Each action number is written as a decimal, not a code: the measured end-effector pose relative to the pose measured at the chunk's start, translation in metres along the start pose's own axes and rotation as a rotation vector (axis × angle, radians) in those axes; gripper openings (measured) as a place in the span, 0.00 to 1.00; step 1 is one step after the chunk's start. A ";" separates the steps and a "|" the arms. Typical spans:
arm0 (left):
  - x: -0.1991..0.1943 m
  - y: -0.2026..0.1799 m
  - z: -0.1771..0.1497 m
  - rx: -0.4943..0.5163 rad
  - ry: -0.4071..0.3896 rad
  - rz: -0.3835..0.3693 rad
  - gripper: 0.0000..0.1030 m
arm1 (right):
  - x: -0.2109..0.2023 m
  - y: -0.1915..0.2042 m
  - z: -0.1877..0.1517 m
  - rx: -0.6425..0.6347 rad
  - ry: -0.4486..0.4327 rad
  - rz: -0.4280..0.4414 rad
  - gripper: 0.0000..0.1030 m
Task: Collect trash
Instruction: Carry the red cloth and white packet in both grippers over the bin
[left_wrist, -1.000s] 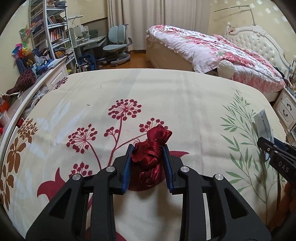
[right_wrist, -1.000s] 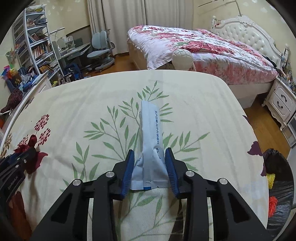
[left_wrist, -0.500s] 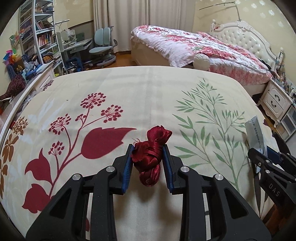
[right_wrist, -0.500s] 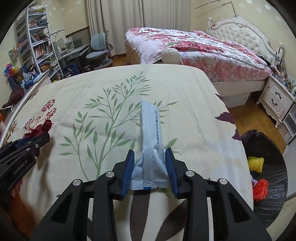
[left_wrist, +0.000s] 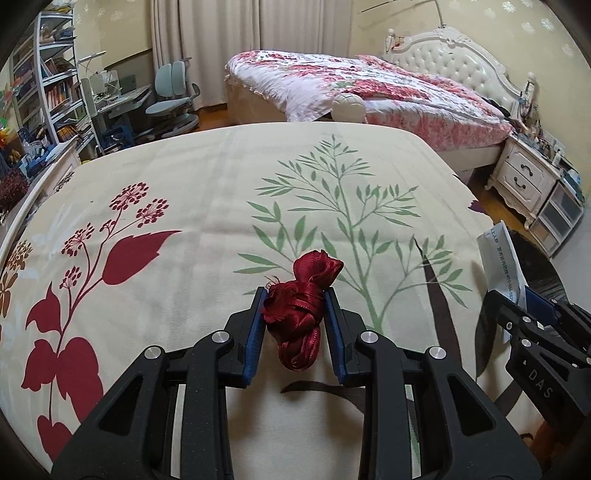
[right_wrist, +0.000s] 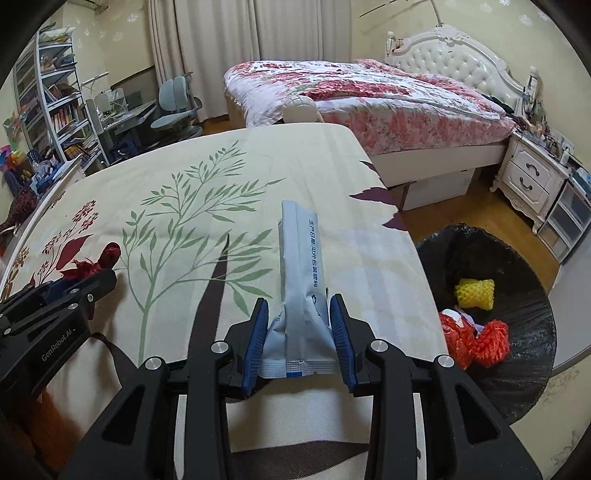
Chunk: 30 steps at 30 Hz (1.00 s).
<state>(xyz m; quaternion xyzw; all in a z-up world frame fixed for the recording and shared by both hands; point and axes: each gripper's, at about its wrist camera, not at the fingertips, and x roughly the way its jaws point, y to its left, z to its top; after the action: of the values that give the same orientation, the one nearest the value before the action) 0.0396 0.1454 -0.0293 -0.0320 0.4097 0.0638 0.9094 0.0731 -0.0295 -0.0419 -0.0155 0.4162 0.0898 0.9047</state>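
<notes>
Right now we hold something in each gripper above the cream bedspread (left_wrist: 221, 177) with its printed red flowers and green fronds. Our left gripper (left_wrist: 294, 319) is closed down on a bundle of dark red ribbon (left_wrist: 303, 310): both blue pads (left_wrist: 255, 332) press against its sides, the knotted top pokes out past the fingertips and a loop hangs down between the black fingers. From the right wrist view we see that same gripper from the side at the left edge, with a tuft of red sticking out ahead of it. Our right gripper (right_wrist: 298, 328) pinches a pale grey-blue wrapper (right_wrist: 301, 273) by its crimped lower end, the pads set only as far apart as the flattened packet is wide; the rest of the wrapper stands out forward along the fingers, printed with a line of characters too small to read. In the left wrist view this gripper shows at the right edge with the wrapper rising from it. Beside the bedspread's right edge, on the wooden floor, sits a bin lined with a black bag (right_wrist: 524, 295); inside it lie a yellow foam net (right_wrist: 474, 293) and some orange-red netting (right_wrist: 476, 341). The wrapper is over the bedspread near that edge, not over the bag.
</notes>
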 end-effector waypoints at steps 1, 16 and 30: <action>0.000 -0.005 -0.001 0.007 -0.001 -0.006 0.29 | -0.002 -0.004 -0.001 0.006 -0.002 -0.005 0.34; -0.007 -0.086 -0.006 0.118 -0.023 -0.116 0.29 | -0.026 -0.080 -0.018 0.137 -0.039 -0.108 0.34; -0.007 -0.164 0.006 0.227 -0.062 -0.210 0.29 | -0.035 -0.147 -0.018 0.249 -0.071 -0.222 0.34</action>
<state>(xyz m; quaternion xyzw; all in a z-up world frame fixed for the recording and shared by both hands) 0.0631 -0.0170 -0.0190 0.0304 0.3803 -0.0776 0.9211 0.0631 -0.1812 -0.0344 0.0541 0.3877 -0.0627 0.9181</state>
